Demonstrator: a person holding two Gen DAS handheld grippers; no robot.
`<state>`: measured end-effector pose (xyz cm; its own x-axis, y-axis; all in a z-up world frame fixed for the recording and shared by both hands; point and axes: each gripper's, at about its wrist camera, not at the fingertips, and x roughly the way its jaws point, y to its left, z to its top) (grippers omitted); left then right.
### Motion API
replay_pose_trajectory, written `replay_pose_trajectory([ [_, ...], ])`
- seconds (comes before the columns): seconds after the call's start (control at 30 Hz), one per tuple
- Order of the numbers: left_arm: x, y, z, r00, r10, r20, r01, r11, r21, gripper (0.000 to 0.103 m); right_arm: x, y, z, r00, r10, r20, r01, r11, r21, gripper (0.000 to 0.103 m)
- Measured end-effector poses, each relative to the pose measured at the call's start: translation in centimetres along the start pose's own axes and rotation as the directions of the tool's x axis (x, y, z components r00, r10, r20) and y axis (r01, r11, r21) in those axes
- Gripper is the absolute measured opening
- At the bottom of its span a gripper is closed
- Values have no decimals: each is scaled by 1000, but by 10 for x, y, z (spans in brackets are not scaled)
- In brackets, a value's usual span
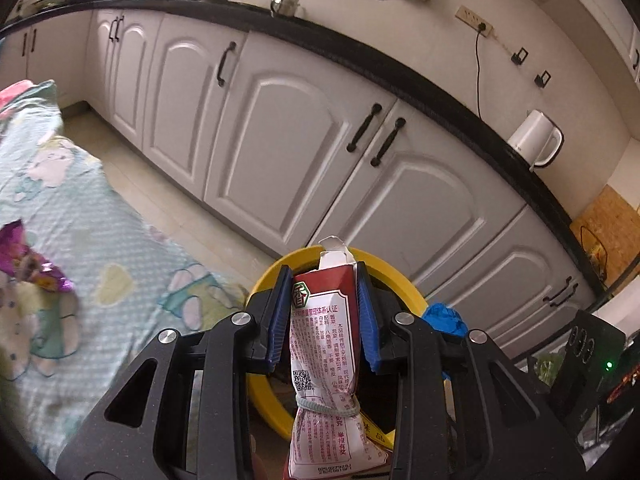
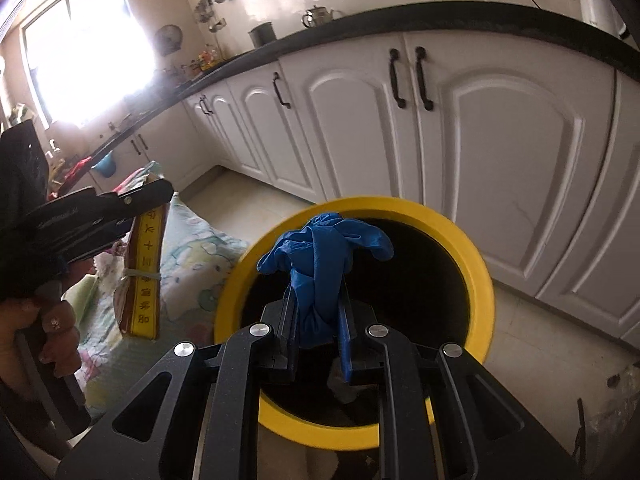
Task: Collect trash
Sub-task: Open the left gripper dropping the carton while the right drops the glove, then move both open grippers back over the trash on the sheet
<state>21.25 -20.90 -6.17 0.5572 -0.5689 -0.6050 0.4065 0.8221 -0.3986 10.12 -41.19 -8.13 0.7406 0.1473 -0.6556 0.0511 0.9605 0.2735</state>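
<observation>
While the left gripper [image 1: 324, 312] pinches a red-and-white packet [image 1: 324, 344] by its sides, you can see an elastic band cinching it lower down and its torn top poking above the yellow bin [image 1: 394, 276] rim. Over that bin's dark mouth, the right gripper [image 2: 318, 320] clamps a crumpled blue glove [image 2: 320, 256], probably rubber. A purple wrapper [image 1: 28, 260] lies on the patterned cloth [image 1: 100, 216].
</observation>
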Motion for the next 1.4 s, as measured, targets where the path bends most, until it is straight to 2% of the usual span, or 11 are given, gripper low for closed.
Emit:
replay_pose_trajectory([
  [0.17,19,-10,0,1000,-17,-27,17,1000,13,25,5,-9,-6,999,-7,-32,8,1000,29,18],
  [0.23,28,-12,0,999,-30,-39,30,1000,2,25,6,-12,-8,999,-13,-39,14,999,40,22],
  [0.27,31,-12,0,998,-31,-46,31,1000,-3,25,6,-13,-9,999,-14,-42,16,999,46,28],
  [0.3,34,-12,1,998,-35,-57,35,999,-8,29,6,-14,-9,999,-17,-42,19,998,53,37],
  [0.37,37,-9,1,997,-41,-62,40,999,-25,52,4,-17,-9,999,-30,-36,32,997,68,46],
  [0.47,31,-4,0,998,-41,-57,38,998,-43,59,0,-18,-8,998,-55,-19,57,996,68,53],
  [0.6,13,6,-1,999,-20,-35,18,998,-56,70,-1,-18,-7,998,-62,-3,62,995,76,58],
  [0.73,-9,16,-3,999,35,-14,-35,997,-61,85,-2,-11,-3,998,-61,16,60,996,61,61],
  [0.83,-27,22,-4,998,65,6,-65,996,-67,92,-5,-5,-1,998,-62,32,60,997,43,65],
  [1.13,-79,44,-10,985,154,75,-147,986,-82,92,-19,17,7,994,-45,95,46,999,-9,72],
  [1.4,-123,58,-14,963,227,147,-217,973,-83,92,-31,45,15,990,-11,138,21,997,-72,74],
])
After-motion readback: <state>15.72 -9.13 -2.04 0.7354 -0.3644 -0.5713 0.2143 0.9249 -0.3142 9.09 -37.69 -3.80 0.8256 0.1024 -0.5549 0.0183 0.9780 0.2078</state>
